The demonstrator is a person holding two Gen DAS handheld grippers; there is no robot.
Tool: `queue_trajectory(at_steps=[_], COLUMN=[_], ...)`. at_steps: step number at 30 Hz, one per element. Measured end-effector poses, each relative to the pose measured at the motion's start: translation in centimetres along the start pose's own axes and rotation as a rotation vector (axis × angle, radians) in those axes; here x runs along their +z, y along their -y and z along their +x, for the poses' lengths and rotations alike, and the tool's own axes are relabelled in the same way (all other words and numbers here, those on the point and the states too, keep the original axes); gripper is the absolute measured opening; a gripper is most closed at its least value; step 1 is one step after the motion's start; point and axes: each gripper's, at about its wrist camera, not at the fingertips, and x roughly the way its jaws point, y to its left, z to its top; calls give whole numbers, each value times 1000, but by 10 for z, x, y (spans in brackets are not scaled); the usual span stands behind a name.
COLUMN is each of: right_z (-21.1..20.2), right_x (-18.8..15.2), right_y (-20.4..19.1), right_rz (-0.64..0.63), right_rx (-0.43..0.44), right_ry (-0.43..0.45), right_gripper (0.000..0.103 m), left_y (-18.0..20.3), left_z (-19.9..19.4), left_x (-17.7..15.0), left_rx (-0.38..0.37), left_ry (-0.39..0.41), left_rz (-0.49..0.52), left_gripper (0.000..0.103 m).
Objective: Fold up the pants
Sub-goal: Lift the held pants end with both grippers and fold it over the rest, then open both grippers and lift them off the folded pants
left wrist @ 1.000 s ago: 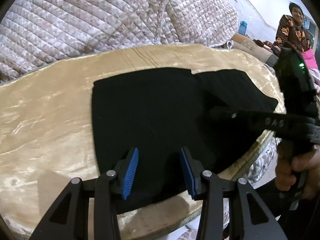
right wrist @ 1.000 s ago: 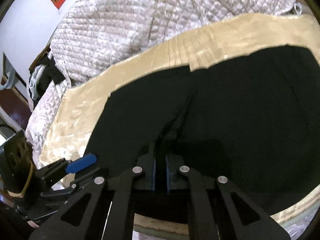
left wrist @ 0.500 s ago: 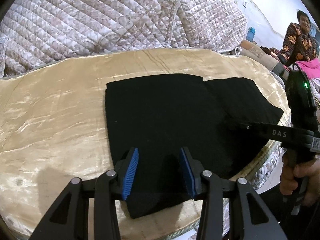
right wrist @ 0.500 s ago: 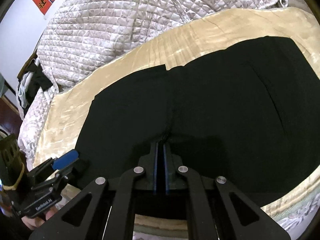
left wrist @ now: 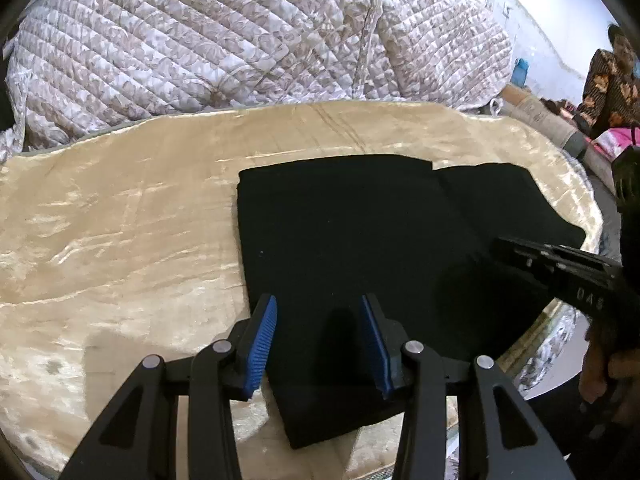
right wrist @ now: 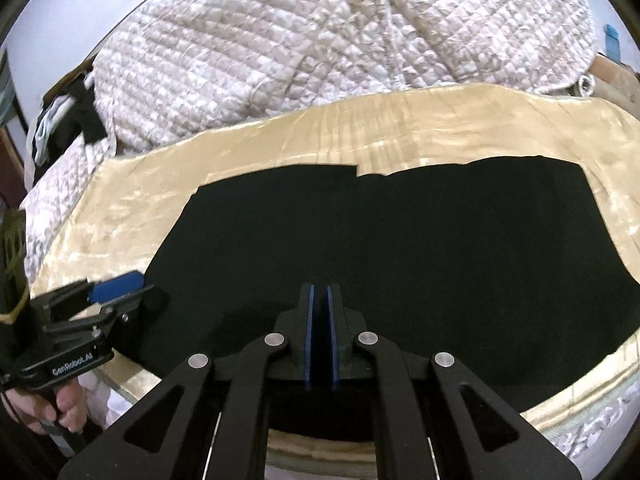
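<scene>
Black pants (left wrist: 360,232) flat on gold blanket (left wrist: 120,240), left gripper (left wrist: 318,336) fingers spread, right gripper (right wrist: 320,320) fingers pressed together

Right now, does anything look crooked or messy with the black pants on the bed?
A little. The black pants lie flat on the gold cover, but the far edge has a step where the layers don't line up. Nothing looks spilled or torn.

Soft daylight brightens both fisheye views, sheen glaring off the golden blanket (left wrist: 120,240), the black pants (left wrist: 360,240) detailless, edges bowed and vignetted, right view slightly blurred.
</scene>
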Motion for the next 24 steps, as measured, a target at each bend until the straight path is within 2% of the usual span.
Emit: queue_trajectory(at_steps=[5, 8, 15, 19, 24], right_z=[9, 5, -5, -12, -21], right_x=[-5, -5, -2, -2, -1], right_y=[-5, -5, 4, 7, 15], right_rz=[-36, -40, 0, 12, 45], right_rx=[-27, -45, -78, -89, -98], right_ry=[-40, -20, 9, 36, 56], right_gripper=[7, 13, 14, 25, 25], left_y=[4, 6, 5, 7, 7], left_z=[-8, -13, -27, -33, -38], left_x=[6, 10, 16, 19, 20], left_rx=[52, 86, 81, 113, 139], left_ry=[9, 24, 43, 56, 60], left_rz=[10, 15, -13, -13, -21], left_gripper=[46, 46, 46, 46, 46])
